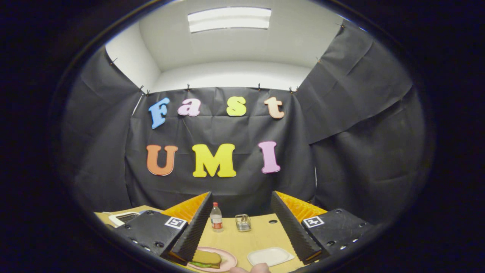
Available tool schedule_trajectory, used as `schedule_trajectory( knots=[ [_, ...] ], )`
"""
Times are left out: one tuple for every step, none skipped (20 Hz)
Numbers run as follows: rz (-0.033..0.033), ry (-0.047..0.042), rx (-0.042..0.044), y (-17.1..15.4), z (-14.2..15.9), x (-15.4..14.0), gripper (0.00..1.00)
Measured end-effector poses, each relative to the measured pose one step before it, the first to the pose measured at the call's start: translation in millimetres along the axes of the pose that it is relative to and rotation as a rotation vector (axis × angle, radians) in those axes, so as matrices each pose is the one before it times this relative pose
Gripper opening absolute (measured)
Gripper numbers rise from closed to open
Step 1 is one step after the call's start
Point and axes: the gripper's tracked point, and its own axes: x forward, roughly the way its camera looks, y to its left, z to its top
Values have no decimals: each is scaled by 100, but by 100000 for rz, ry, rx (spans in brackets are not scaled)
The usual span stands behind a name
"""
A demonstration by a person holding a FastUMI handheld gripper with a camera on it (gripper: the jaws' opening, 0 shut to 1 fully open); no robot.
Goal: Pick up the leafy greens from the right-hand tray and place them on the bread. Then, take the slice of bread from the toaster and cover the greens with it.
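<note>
- You are holding the tongs [241, 227] above the table [261, 237], and their two fingers [195, 227] are standing wide apart, gripping nothing.
- Between the fingers, near you and to the left, a pink plate [227, 261] is carrying the sandwich: a slice of bread [206, 258] is lying on top of the leafy greens [199, 264], which are peeking out green at its near edge.
- Just right of the plate, a white tray [269, 256] is sitting flat on the table.
- Farther off, between the fingers, a small bottle [216, 217] is standing upright, and the metal toaster [243, 222] is sitting just to its right.
- A fingertip [250, 269] is showing at the nearest edge, beside the tray.
</note>
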Motion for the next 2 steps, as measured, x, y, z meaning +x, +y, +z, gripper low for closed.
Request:
schedule_trajectory(
  knots=[
    [-218, -643, -1285, 14, 221, -252, 95],
    [-27, -201, -1207, 130, 139, -299, 95]
  ],
)
